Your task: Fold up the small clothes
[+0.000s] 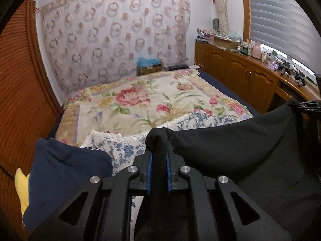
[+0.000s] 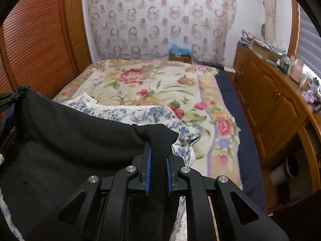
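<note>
A black garment point(image 1: 236, 150) hangs stretched between my two grippers above the bed. My left gripper point(image 1: 158, 150) is shut on one bunched corner of it. My right gripper point(image 2: 158, 152) is shut on the other corner, with the cloth point(image 2: 70, 140) spreading to its left. The right gripper also shows at the right edge of the left wrist view point(image 1: 307, 106), and the left gripper at the left edge of the right wrist view point(image 2: 10, 98). The garment's lower part is hidden below both views.
A blue-and-white floral cloth point(image 1: 124, 146) lies rumpled on the floral bedspread point(image 1: 140, 100). A navy garment point(image 1: 64, 170) with a yellow item point(image 1: 21, 184) lies at left. A wooden louvred wardrobe point(image 1: 18, 100) stands left, a cluttered wooden cabinet point(image 2: 270, 92) right.
</note>
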Demonstrator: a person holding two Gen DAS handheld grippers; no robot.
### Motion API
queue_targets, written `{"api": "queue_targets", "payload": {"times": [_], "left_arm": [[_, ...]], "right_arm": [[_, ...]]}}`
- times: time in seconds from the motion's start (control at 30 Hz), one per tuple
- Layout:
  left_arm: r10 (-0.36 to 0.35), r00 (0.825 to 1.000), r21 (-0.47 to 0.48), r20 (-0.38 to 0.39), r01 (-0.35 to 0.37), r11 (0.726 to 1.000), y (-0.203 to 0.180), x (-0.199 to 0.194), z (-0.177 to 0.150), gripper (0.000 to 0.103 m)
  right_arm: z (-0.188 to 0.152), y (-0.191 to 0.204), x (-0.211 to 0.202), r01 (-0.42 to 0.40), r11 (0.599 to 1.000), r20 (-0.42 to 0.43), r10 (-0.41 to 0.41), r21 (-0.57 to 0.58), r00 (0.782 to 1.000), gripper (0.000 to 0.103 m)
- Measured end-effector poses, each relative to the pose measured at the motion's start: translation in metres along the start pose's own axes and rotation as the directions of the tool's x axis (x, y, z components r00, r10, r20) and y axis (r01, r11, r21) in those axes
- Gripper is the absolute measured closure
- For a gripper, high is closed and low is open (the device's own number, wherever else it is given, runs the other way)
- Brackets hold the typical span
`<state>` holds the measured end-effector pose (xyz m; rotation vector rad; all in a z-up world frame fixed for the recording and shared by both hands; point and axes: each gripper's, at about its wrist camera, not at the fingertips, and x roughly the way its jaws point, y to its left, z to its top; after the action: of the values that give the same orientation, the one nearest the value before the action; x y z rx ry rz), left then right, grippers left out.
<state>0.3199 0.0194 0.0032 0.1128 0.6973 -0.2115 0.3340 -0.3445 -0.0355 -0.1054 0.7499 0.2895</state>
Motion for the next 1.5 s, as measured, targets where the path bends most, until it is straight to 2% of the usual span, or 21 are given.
{"api": "queue_targets", "payload": {"times": [0.07,0.1,0.17,0.23,0.33,0.53,0.77,0.9,1.03,1.27,1.47,1.5], "left_arm": [[-0.015,0.999,0.005,-0.031,0.015,1.000,0.001,0.002,0.001,0.080],[-0.027,0.999,0.007,-0.036,0.027,1.000,0.005,0.001,0.003,0.077],[-0.030,0.999,0.009,-0.031,0.030,1.000,0.003,-0.007,0.000,0.065],[-0.043,0.999,0.004,-0.031,0.043,0.999,0.005,-0.014,-0.007,0.062],[-0.082,0.995,-0.011,-0.054,0.081,0.997,0.003,-0.024,-0.027,0.058],[-0.105,0.989,-0.060,-0.104,0.099,0.993,-0.002,-0.032,-0.072,0.056],[-0.099,0.985,-0.117,-0.141,0.083,0.990,-0.012,-0.039,-0.107,0.056],[-0.082,0.983,-0.130,-0.165,0.061,0.990,-0.017,-0.040,-0.119,0.056],[-0.066,0.979,-0.146,-0.193,0.038,0.989,-0.019,-0.033,-0.127,0.056],[-0.037,0.973,-0.184,-0.228,-0.006,0.983,-0.017,-0.023,-0.137,0.056],[-0.025,0.975,-0.205,-0.221,-0.021,0.979,-0.015,-0.019,-0.138,0.056],[-0.021,0.975,-0.211,-0.219,-0.026,0.977,-0.015,-0.017,-0.137,0.056]], "right_arm": [[0.004,0.000,0.006,0.010,1.000,-0.026,-0.009,0.010,1.000,0.087],[0.004,0.000,0.008,0.020,1.000,-0.033,-0.019,0.019,0.999,0.079],[0.005,-0.002,0.010,0.034,0.999,-0.033,-0.033,0.031,0.999,0.067],[0.001,-0.002,0.004,0.035,0.998,-0.025,-0.034,0.051,0.999,0.059],[-0.015,0.000,-0.010,0.038,0.997,-0.013,-0.037,0.071,0.999,0.058],[-0.061,0.009,-0.033,0.017,0.992,-0.041,-0.012,0.128,0.999,0.058],[-0.110,0.021,-0.046,0.049,0.984,-0.115,-0.029,0.171,0.993,0.058],[-0.126,0.017,-0.046,0.066,0.974,-0.139,-0.036,0.219,0.990,0.058],[-0.135,0.015,-0.039,0.074,0.969,-0.145,-0.040,0.235,0.989,0.058],[-0.128,0.024,-0.035,0.056,0.976,-0.112,-0.032,0.212,0.993,0.058],[-0.125,0.036,-0.040,0.035,0.984,-0.106,-0.017,0.172,0.994,0.058],[-0.126,0.039,-0.040,0.030,0.986,-0.107,-0.012,0.165,0.994,0.061]]}}
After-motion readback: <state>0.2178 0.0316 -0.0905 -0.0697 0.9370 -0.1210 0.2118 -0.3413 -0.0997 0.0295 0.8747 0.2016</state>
